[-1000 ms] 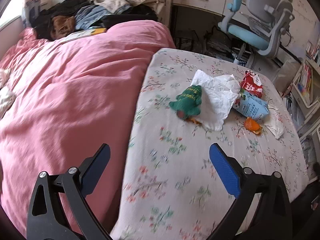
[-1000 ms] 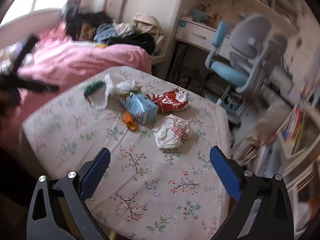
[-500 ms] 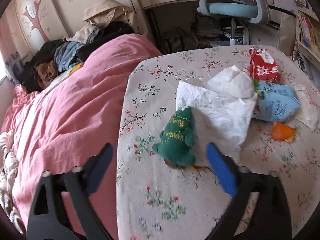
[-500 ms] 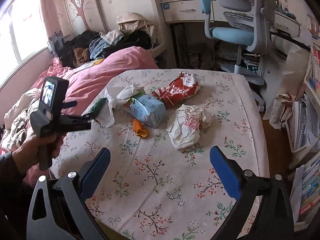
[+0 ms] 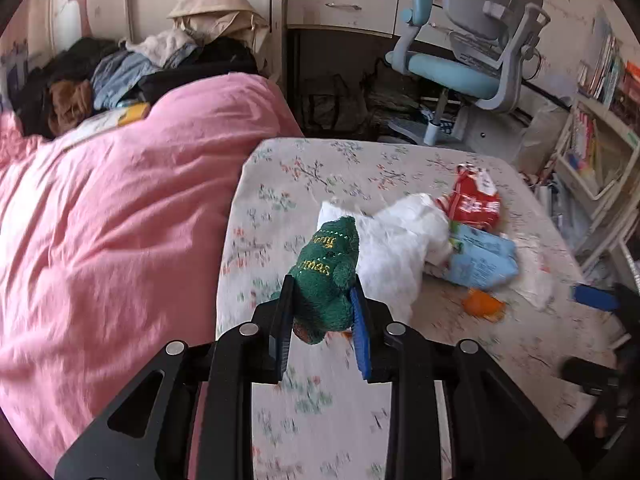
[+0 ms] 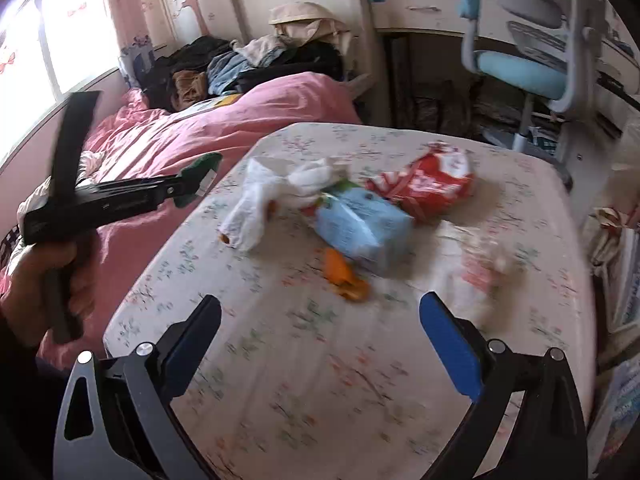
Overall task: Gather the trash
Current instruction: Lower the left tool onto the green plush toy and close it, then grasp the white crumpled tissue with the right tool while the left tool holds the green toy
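Note:
A green plush toy (image 5: 328,264) sits between the pads of my left gripper (image 5: 322,284), whose jaws are closing and press on both its sides. In the right wrist view the toy (image 6: 200,168) hangs at the table's left edge in that gripper (image 6: 188,188), a hand below it. My right gripper (image 6: 320,304) stands open over the floral cloth, nothing between its fingers. Ahead of it lie a white plastic bag (image 6: 256,208), a blue packet (image 6: 360,228), a red snack bag (image 6: 428,184), an orange scrap (image 6: 344,276) and a crumpled white wrapper (image 6: 484,268).
The floral-clothed table (image 6: 320,380) butts against a bed with a pink duvet (image 5: 120,220) on the left. Clothes are piled at the bed's far end (image 5: 160,64). A blue-grey desk chair (image 5: 460,68) and a desk stand behind; bookshelves (image 5: 600,120) line the right.
My left gripper came in on the green plush toy, and its jaws went from wide open to pressing on it. The right gripper moved in closer to the trash pile.

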`<state>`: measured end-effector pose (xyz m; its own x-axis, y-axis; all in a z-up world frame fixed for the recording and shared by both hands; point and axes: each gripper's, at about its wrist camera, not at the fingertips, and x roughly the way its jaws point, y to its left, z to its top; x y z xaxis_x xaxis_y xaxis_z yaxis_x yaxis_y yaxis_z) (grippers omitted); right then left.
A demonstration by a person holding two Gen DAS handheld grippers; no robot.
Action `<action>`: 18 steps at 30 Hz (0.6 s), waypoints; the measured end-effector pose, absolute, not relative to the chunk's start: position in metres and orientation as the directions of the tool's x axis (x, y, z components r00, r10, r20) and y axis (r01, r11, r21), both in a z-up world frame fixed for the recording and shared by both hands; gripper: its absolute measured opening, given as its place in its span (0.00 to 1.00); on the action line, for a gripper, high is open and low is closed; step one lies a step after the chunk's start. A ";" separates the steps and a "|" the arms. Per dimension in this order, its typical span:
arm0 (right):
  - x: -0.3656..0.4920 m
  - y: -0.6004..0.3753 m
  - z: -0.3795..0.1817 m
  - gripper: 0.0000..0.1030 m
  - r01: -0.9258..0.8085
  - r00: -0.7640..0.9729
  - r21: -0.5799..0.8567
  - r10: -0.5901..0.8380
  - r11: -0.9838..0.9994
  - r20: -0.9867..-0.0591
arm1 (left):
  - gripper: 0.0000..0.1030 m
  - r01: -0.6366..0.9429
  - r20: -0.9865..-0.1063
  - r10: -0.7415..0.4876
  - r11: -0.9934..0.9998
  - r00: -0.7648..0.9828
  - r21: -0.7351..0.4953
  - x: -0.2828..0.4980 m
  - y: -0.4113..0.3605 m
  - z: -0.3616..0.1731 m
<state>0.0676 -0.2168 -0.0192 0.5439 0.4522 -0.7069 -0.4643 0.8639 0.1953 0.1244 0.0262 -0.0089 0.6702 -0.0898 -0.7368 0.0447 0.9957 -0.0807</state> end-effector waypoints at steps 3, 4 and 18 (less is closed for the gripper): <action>0.074 -0.198 -0.022 0.93 -0.479 0.533 0.199 0.464 0.855 -0.708 | 0.24 0.011 -0.728 -0.130 0.986 0.674 -0.166 0.104 0.041 0.001; 0.075 -0.193 -0.023 0.93 -0.481 0.529 0.206 0.470 0.852 -0.707 | 0.24 -0.002 -0.721 -0.144 0.980 0.678 -0.197 0.098 0.046 0.003; 0.135 -0.144 -0.072 0.77 -0.289 0.525 0.466 0.546 0.836 -0.653 | 0.25 -0.158 -0.708 -0.168 0.916 0.685 -0.370 0.063 0.096 -0.003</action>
<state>0.1355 -0.1438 -0.0717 0.5248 0.5458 -0.6532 -0.2892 0.8360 0.4663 0.0634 0.0960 -0.0032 0.6854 -0.1681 -0.7085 -0.1579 0.9155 -0.3700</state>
